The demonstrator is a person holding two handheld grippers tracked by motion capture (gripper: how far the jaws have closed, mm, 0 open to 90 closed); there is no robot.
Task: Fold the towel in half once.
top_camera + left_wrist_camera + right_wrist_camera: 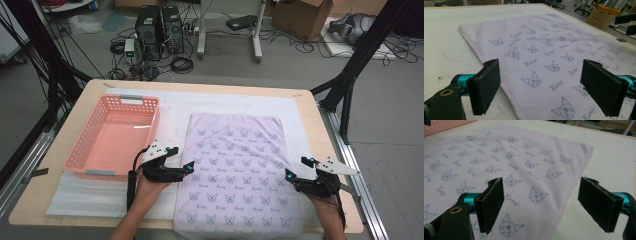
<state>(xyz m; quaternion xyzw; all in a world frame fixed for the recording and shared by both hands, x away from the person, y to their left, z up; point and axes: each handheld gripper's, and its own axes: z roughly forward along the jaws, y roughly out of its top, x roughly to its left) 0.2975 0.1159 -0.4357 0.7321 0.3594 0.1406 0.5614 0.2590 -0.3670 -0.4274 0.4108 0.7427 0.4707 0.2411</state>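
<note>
A pale lilac towel (235,170) printed with small cat faces lies spread flat at the centre and lower middle of the high view, on a white mat (210,102) that covers the wooden table (320,130). Left of the towel, in the left half of that view, sits a pink basket (80,150) with perforated walls and grey handles; its floor is bare, with nothing inside it.

The left gripper (189,167) sits at the towel's left edge, just right of the basket's near corner. In the left gripper view its two black jaws stand wide apart, with the towel's stitched edge (506,87) running up between them; the pads press on nothing.

The right gripper (289,175) sits at the towel's right edge, in the lower right of the high view. In the right gripper view its jaws are likewise spread wide over the towel's hem (564,210) and far corner (587,147), gripping nothing. The basket's pink wall (446,125) shows at that view's upper left.
</note>
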